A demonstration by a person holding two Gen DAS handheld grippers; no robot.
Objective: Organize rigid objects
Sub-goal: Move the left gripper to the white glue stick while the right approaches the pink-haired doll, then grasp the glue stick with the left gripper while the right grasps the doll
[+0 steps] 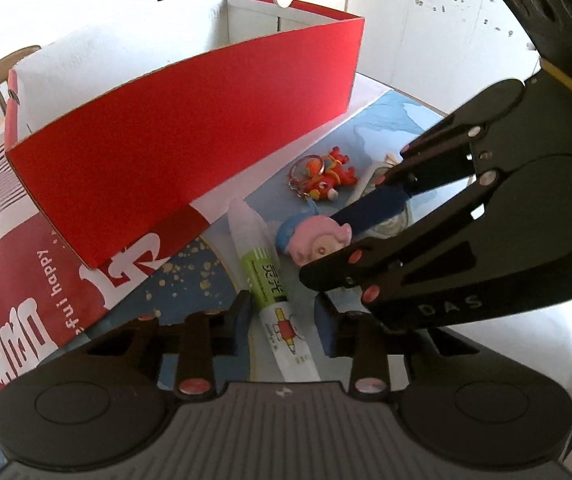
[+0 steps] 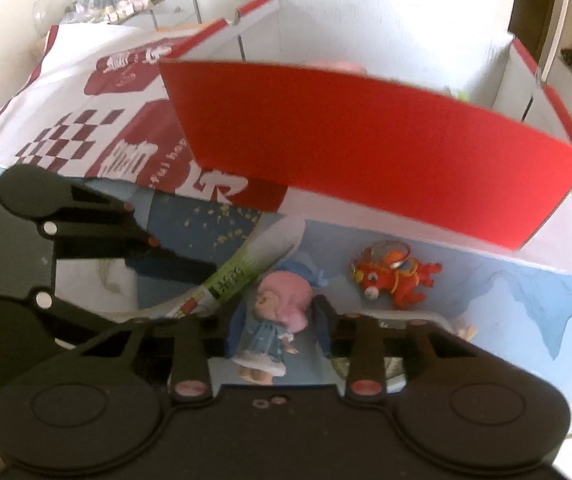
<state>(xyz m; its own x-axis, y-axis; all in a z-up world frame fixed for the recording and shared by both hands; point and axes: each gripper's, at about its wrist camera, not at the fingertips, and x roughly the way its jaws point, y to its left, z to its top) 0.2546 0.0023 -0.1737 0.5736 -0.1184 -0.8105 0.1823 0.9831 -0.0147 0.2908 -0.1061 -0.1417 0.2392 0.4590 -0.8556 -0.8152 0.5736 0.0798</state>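
Left wrist view: the left gripper (image 1: 284, 316) straddles a glue tube (image 1: 270, 292) that lies on the desk (image 1: 390, 120), nozzle pointing far. Its blue pads sit beside the tube's label; a sliver of desk shows on each side, so the jaws look narrowed around the tube but not yet pressing it. Just right of the tube lies a doll (image 1: 313, 240), and the right gripper (image 1: 352, 234) reaches in from the right over its body. Farther off lies an orange keychain (image 1: 326, 178). The red box (image 1: 166, 168) stands on the far left, open at the top.

Right wrist view: the right gripper (image 2: 274, 330) is clenched on the doll (image 2: 274, 320), pads against its head and blue dress. The tube (image 2: 246, 272) lies to the left, with the left gripper (image 2: 174, 264) at its near end. The keychain (image 2: 396, 276) lies to the right, apart from the doll. The box (image 2: 366, 160) stands just beyond; something pink and green shows over its rim, too blurred to name.

The step in hand appears to be the pick-up of two things at once. Next, the left gripper likely needs to close firmly, then both should lift clear of the box's near wall and release inside.
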